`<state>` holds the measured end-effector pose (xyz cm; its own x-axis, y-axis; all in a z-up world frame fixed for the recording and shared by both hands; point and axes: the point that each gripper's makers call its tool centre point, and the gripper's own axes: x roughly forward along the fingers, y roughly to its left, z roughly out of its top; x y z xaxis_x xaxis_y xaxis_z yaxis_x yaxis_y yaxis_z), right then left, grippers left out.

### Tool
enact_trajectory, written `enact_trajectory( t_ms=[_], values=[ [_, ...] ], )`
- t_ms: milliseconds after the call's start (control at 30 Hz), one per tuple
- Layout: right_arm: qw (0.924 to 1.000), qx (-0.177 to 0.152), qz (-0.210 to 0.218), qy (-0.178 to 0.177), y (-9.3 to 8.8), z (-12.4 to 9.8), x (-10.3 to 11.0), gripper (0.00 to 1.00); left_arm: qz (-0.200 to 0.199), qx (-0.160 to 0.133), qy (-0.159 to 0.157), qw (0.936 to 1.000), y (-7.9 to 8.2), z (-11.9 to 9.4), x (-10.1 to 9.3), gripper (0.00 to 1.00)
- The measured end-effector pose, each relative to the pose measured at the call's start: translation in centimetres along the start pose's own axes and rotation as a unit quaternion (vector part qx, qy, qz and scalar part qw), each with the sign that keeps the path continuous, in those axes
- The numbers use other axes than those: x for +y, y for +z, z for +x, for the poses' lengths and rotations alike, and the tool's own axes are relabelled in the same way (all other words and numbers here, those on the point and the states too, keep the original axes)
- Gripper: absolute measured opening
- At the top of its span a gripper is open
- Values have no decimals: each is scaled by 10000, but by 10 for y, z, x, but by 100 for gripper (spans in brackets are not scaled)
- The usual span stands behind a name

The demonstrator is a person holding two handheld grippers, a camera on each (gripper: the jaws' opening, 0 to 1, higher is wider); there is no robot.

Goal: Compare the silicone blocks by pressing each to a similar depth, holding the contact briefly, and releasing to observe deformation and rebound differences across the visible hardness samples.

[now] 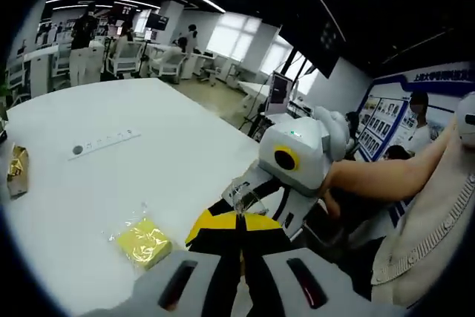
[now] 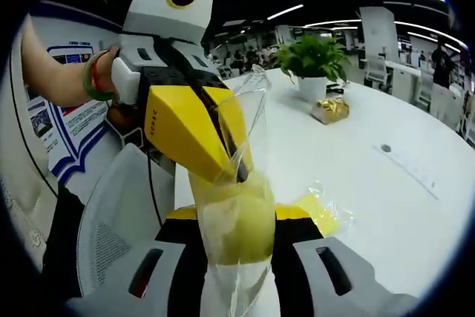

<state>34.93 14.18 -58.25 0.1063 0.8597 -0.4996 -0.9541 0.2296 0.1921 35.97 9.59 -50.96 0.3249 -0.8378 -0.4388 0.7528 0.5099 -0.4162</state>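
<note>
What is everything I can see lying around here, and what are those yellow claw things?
Silicone block in clear bag: one, pale yellow, pinched between both grippers.
Bagged yellow block: one, lying on the table.
Gold-wrapped item: one, near the plant.
Potted plant: one, green in white pot, on the table.
Grey strip: one, flat on the table.
Table: one, white.
Left gripper: yellow and black, holding the bag's top.
Right gripper: yellow and black, gripping the bagged block.
</note>
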Motion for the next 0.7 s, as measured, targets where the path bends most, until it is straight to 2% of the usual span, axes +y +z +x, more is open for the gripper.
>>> enact_trajectory(
  t_ms=[333, 700],
  values=[
    [9993, 327, -100, -129, -10, -3, 3, 12, 11, 50, -20, 10000, -6, 2, -5, 0],
    [9981, 581, -90, -186, -18, -5, 7, 12, 12, 126, 24, 9999, -11, 1, -9, 0]
  ],
)
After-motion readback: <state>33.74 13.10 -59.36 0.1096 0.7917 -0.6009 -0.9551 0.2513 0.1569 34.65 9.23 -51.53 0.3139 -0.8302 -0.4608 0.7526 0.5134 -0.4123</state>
